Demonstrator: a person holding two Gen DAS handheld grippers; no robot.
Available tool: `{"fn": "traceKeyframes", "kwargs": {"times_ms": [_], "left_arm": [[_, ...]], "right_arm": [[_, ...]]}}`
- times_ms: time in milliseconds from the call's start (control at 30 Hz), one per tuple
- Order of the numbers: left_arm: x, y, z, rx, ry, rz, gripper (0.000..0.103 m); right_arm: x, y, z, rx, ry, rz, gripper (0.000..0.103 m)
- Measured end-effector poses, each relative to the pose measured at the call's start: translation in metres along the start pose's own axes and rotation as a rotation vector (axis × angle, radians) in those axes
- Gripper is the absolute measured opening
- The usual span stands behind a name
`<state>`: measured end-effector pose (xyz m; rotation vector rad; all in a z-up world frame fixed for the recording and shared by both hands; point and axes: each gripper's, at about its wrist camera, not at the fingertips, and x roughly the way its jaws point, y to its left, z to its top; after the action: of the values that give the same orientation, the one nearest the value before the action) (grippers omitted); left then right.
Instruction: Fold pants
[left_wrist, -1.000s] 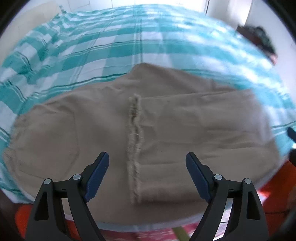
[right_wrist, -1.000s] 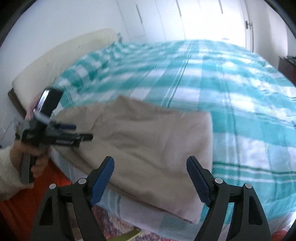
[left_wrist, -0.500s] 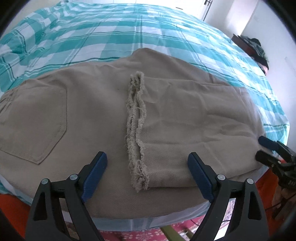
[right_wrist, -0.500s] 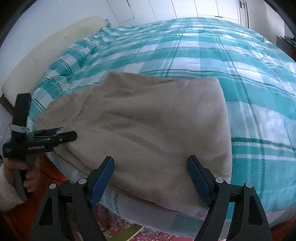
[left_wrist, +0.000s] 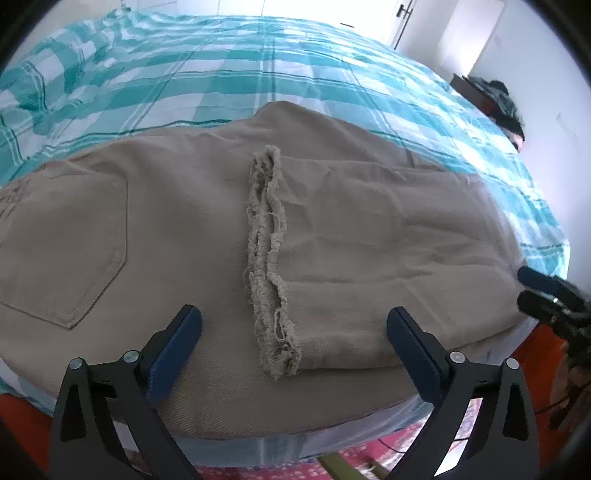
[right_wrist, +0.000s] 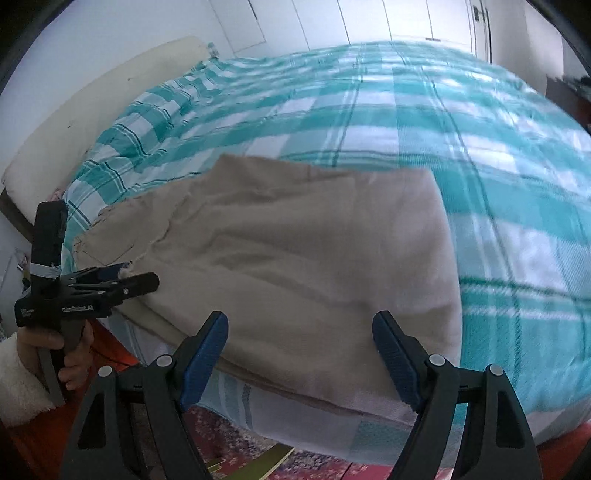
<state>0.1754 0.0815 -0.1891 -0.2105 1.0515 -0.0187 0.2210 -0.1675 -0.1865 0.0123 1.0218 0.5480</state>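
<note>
Beige pants lie flat on the bed near its front edge, the legs folded back so the frayed hems run across the middle. A back pocket shows at the left. My left gripper is open and empty, just above the front edge of the pants at the hems. My right gripper is open and empty, at the front of the folded end of the pants. The left gripper also shows in the right wrist view, and the right gripper in the left wrist view.
A teal and white checked bedspread covers the bed behind the pants. A white headboard cushion stands at the far left. Dark furniture with clothes is at the back right. An orange and patterned floor lies below the bed's edge.
Both grippers have drawn closer to the pants at the bed's front edge. Both stay open, and the pants have not moved.
</note>
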Motion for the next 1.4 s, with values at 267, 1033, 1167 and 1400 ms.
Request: {"fn": "traceKeyframes", "kwargs": {"times_ms": [267, 1033, 1167, 1400], "left_arm": [[0.002, 0.002, 0.001, -0.012, 0.005, 0.003, 0.102], [-0.154, 0.165, -0.001, -0.357, -0.171, -0.039, 0.102], [-0.152, 0.233, -0.024, -0.657, -0.163, -0.079, 0.101], [-0.127, 0.238, -0.037, -0.756, -0.172, -0.138, 0.101]], "right_arm": [[-0.009, 0.000, 0.001, -0.029, -0.056, -0.051, 0.080], [-0.017, -0.017, 0.007, 0.019, -0.105, -0.051, 0.080], [-0.010, -0.015, 0.004, 0.017, -0.081, -0.033, 0.080], [-0.009, -0.009, 0.004, -0.004, -0.080, -0.027, 0.080]]}}
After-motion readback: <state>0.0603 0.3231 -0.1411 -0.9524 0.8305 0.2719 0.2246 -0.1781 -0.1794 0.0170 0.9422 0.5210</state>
